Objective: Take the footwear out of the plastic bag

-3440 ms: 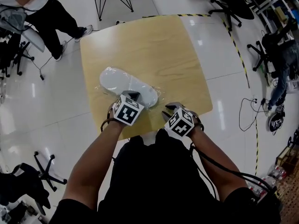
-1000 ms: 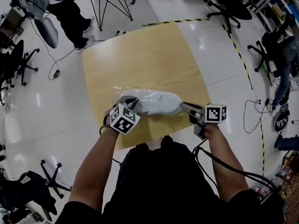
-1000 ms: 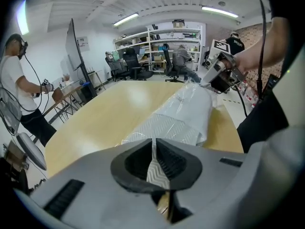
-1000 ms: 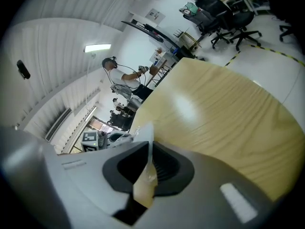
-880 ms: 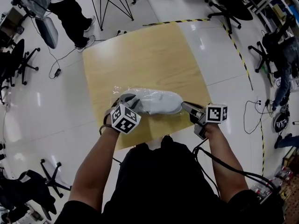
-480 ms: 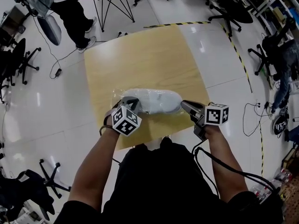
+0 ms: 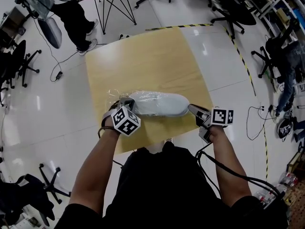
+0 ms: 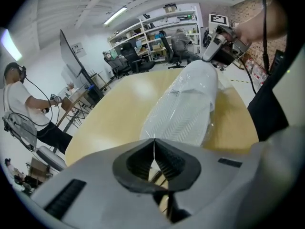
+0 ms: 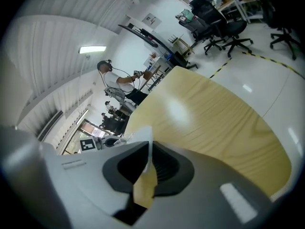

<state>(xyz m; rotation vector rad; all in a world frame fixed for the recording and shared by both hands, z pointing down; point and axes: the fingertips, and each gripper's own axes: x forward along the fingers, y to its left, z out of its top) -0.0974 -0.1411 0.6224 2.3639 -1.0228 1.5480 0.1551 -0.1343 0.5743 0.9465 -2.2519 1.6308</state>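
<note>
One white shoe, sitting inside one clear plastic bag, so it's not out yet. It's lying lengthwise left to right on the wooden worktop, on the half closer to the person and not far from the near edge. In the left gripper view you can see a chevron pattern on it through the film, and the plastic looks crinkly and loose around the shoe's left end. Two claws are in play, one at each end of the package. The left claw is at the left end with its jaws pressed together, and there's just a thin sliver of bag film pinched between the pads. The right claw is at the right end, right up against the tip of the shoe, and its jaws are closed on a small flap of the same bag, which sticks up pale and thin between them in the right gripper view. So that's both claws clamped on the plastic, neither one on the shoe itself. Besides that the worktop is one plain square slab. Further out, one person stands on the shiny white floor past the far left corner, and one strip of yellow-black tape runs along the floor on the right.
</note>
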